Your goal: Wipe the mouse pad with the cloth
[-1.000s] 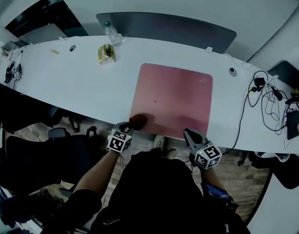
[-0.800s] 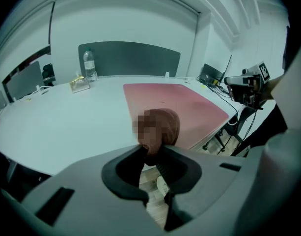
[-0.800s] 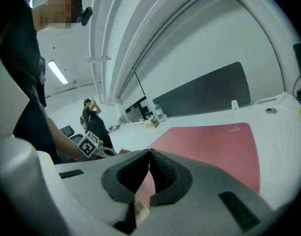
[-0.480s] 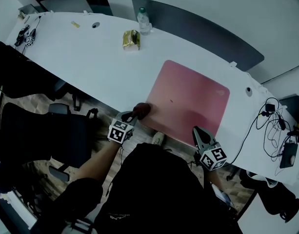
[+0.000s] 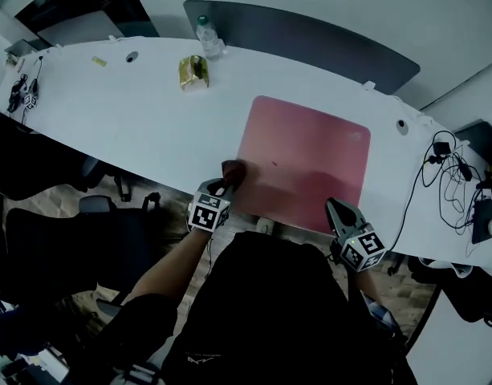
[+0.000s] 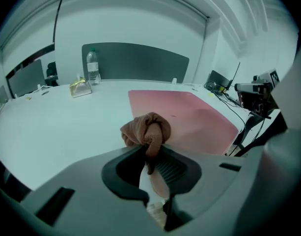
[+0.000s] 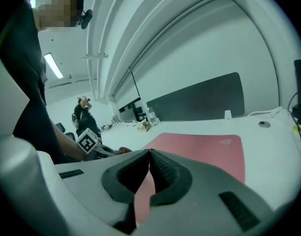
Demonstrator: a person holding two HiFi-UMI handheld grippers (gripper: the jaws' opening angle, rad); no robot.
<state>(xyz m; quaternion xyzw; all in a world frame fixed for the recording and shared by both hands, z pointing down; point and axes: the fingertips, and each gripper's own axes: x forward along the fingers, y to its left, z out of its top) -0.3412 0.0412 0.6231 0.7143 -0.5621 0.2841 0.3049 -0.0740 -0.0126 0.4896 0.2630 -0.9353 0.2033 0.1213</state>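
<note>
A pink mouse pad (image 5: pixel 306 160) lies on the white desk (image 5: pixel 125 119); it also shows in the left gripper view as the pad (image 6: pixel 184 114) and in the right gripper view as the pad (image 7: pixel 199 149). My left gripper (image 5: pixel 227 184) is shut on a bunched brown cloth (image 5: pixel 233 171), held at the pad's near left corner. In the left gripper view the cloth (image 6: pixel 146 131) sticks out between the jaws (image 6: pixel 151 157). My right gripper (image 5: pixel 335 210) sits at the pad's near right edge, jaws pressed together with nothing between them (image 7: pixel 149 157).
A water bottle (image 5: pixel 206 37) and a gold packet (image 5: pixel 193 72) stand at the desk's far side before a grey divider (image 5: pixel 310 40). Cables (image 5: pixel 450 175) lie at the right end. Dark chairs (image 5: pixel 45 239) stand left of me.
My left gripper with the cloth has moved forward onto the pad's near left corner. The head view has shifted; the right gripper stays at the pad's near edge.
</note>
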